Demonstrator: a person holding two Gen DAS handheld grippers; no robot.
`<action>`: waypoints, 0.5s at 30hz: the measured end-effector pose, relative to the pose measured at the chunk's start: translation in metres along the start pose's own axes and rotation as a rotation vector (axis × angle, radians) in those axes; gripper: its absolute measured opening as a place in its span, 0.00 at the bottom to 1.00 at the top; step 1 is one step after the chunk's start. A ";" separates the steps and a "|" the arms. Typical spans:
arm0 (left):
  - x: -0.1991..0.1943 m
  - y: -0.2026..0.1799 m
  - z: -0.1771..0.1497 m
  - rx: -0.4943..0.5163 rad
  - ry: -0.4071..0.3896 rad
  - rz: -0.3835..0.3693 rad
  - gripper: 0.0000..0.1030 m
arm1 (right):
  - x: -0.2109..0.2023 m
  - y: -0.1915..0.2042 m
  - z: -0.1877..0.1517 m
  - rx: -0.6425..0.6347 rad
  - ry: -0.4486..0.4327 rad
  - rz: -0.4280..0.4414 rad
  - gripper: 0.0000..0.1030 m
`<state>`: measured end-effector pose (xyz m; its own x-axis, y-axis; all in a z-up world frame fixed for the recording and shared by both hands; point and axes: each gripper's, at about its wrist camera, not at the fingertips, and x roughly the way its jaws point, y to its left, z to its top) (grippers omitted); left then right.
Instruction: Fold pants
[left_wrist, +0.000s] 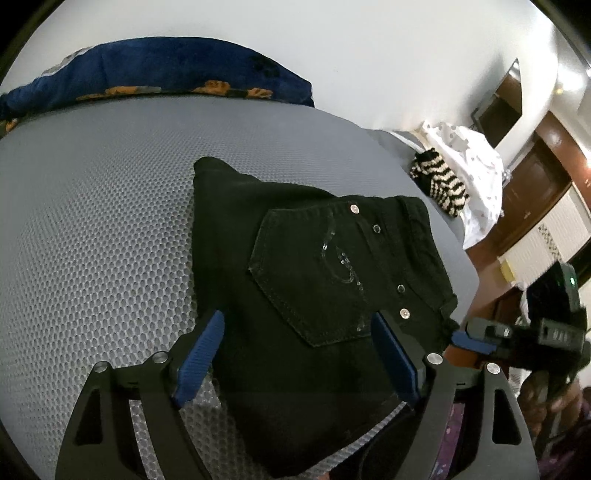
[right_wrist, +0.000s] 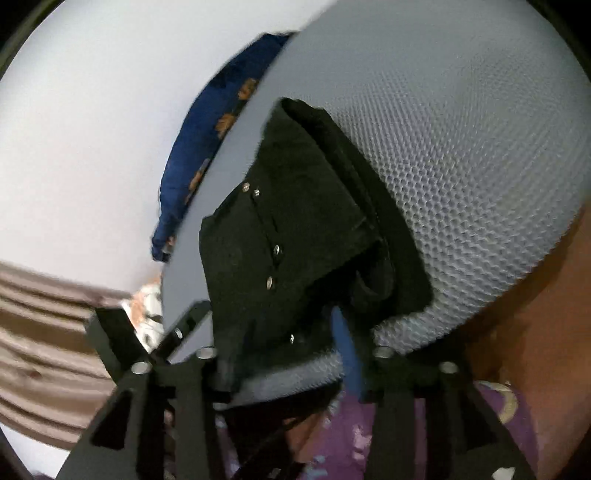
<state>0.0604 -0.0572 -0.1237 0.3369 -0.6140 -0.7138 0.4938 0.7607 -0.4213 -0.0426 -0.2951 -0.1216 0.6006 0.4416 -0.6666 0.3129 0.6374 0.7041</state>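
Black pants (left_wrist: 314, 258) lie folded into a compact stack on the grey mesh mattress (left_wrist: 92, 221), back pocket and rivets facing up. My left gripper (left_wrist: 299, 321) hovers over the stack's near part, open wide, with its blue pads (left_wrist: 199, 358) either side of the cloth and not pressing on it. My right gripper (left_wrist: 465, 334) sits at the waistband corner by the mattress edge. In the right wrist view the pants (right_wrist: 295, 206) fill the gap of the right gripper (right_wrist: 277, 321). One blue pad (right_wrist: 345, 350) shows beside the cloth; the other is hidden behind it.
A dark blue blanket with orange print (left_wrist: 166, 74) lies along the mattress's far edge. A black-and-white striped cloth (left_wrist: 439, 184) and a white spotted one (left_wrist: 476, 166) lie at the right corner. Wooden furniture (left_wrist: 535, 177) stands beyond. A person's purple garment (right_wrist: 369, 443) is close below.
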 end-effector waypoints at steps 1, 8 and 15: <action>0.001 0.002 0.000 -0.004 0.000 -0.004 0.80 | -0.001 0.003 -0.001 -0.036 -0.019 -0.015 0.43; -0.001 -0.003 -0.002 0.013 -0.003 0.010 0.80 | 0.004 -0.011 0.016 -0.018 -0.055 -0.030 0.56; 0.001 -0.001 -0.003 -0.021 -0.002 0.010 0.80 | 0.013 -0.005 0.025 -0.039 -0.102 0.019 0.17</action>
<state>0.0576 -0.0583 -0.1253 0.3436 -0.6070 -0.7166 0.4736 0.7709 -0.4259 -0.0186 -0.3085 -0.1280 0.6786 0.3883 -0.6235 0.2734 0.6543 0.7051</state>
